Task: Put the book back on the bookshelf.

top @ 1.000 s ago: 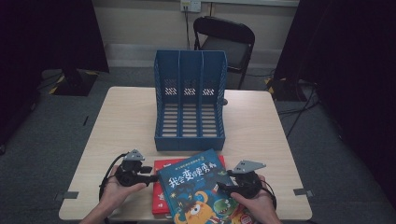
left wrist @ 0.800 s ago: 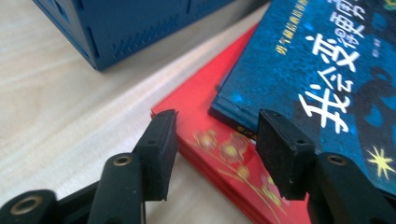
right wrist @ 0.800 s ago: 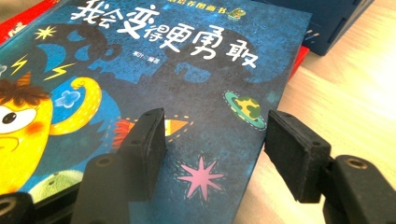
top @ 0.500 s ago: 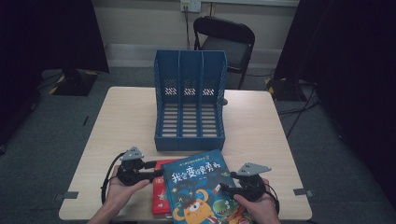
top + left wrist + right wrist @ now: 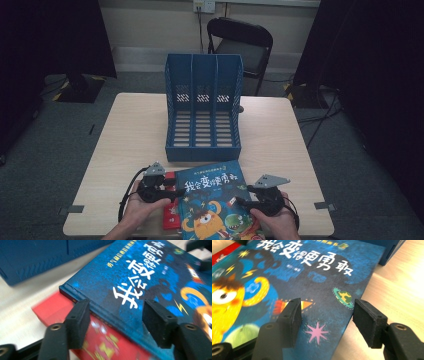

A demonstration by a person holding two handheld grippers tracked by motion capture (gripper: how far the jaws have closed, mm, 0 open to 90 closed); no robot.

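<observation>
A blue picture book (image 5: 212, 200) with white Chinese title and a yellow monster lies on a red book (image 5: 170, 215) at the table's front edge. My left gripper (image 5: 175, 192) is at the blue book's spine side. In the left gripper view my left gripper (image 5: 117, 312) has just been opening its jaws; the blue book's (image 5: 140, 282) spine edge runs between them, with no pad pressing, and one pad hangs over the red book (image 5: 52, 310). My right gripper (image 5: 240, 202) (image 5: 325, 312) stands open astride the blue book's (image 5: 312, 272) right edge.
A blue three-slot file rack (image 5: 203, 107) stands mid-table just behind the books, its open front facing me. Bare tabletop (image 5: 135, 130) lies left and right of it. A black folding chair (image 5: 240, 42) stands beyond the far edge.
My left gripper has slid right toward the blue book's spine and its jaws stand wider. The blue book sits a little flatter on the red one. The right gripper has stayed put.
</observation>
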